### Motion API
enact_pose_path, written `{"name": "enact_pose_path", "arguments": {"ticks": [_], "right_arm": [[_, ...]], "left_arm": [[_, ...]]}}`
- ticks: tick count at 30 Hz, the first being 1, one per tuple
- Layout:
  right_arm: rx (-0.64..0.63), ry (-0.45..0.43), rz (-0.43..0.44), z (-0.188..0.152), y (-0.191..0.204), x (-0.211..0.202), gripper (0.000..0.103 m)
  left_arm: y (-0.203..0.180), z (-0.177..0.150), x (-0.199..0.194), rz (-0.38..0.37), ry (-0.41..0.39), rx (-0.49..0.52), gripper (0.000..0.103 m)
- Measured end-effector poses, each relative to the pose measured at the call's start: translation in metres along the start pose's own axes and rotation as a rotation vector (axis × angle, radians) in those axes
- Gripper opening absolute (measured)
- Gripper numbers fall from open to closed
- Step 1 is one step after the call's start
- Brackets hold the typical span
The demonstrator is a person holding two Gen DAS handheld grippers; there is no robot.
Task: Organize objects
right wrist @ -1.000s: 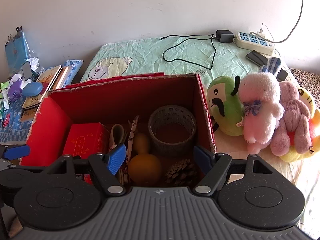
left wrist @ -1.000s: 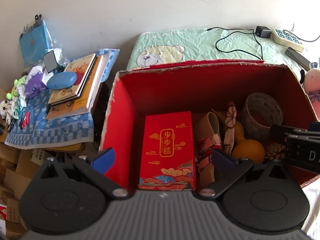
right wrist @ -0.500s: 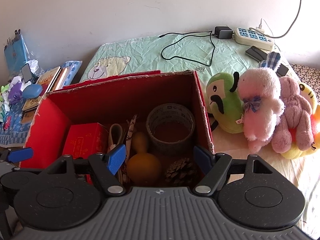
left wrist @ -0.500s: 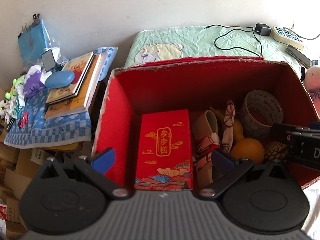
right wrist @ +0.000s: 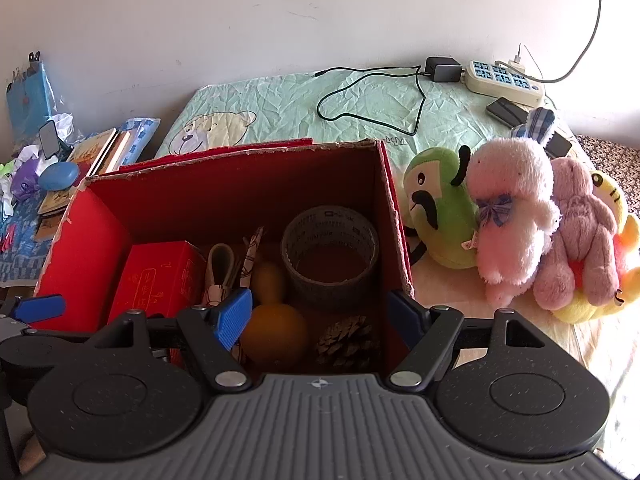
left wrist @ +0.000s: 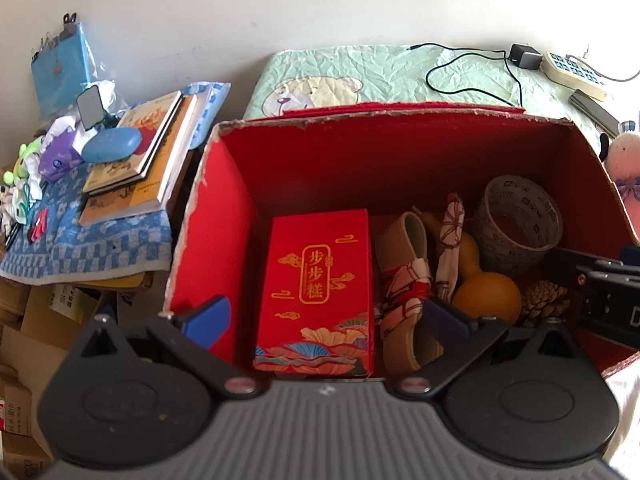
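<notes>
An open red cardboard box (left wrist: 208,240) (right wrist: 84,248) stands in front of both grippers. Inside lie a red gift carton (left wrist: 316,288) (right wrist: 160,280), a patterned slipper (left wrist: 400,280), an orange gourd (left wrist: 486,298) (right wrist: 274,334), a tape roll (left wrist: 520,224) (right wrist: 330,250) and a pine cone (left wrist: 544,308) (right wrist: 348,340). My left gripper (left wrist: 326,318) hangs open over the box's near left part, holding nothing. My right gripper (right wrist: 322,316) is open above the near right part, also with nothing between its fingers; its body (left wrist: 600,292) shows at the left view's right edge.
Plush toys (right wrist: 508,216) sit right of the box on a bed with a green bear sheet (right wrist: 280,108), a power strip (right wrist: 504,82) and cable. Left of the box, books (left wrist: 136,160) and small items rest on a blue checked cloth (left wrist: 80,244), above cardboard cartons.
Both views have shifted slightly, with the box sitting a little lower and closer in frame. The box's contents and both open grippers look the same.
</notes>
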State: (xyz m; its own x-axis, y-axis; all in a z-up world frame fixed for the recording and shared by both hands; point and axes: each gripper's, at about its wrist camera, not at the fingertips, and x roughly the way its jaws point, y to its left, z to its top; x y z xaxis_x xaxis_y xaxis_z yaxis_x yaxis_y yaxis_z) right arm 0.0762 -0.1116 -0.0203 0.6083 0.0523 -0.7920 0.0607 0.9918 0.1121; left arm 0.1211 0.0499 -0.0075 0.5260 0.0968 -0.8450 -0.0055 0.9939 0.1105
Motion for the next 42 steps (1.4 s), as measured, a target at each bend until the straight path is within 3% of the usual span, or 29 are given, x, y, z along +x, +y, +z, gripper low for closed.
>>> {"name": "enact_pose_path", "arguments": {"ticks": [22, 42], "right_arm": [[0.027, -0.015, 0.018, 0.0, -0.001, -0.002, 0.076], [0.012, -0.13, 0.053, 0.025, 0.005, -0.031, 0.075]], "left_arm": [[0.002, 0.005, -0.002, 0.005, -0.029, 0.019, 0.102], [0.009, 0.04, -0.037, 0.064, -0.167, 0.075, 0.102]]}}
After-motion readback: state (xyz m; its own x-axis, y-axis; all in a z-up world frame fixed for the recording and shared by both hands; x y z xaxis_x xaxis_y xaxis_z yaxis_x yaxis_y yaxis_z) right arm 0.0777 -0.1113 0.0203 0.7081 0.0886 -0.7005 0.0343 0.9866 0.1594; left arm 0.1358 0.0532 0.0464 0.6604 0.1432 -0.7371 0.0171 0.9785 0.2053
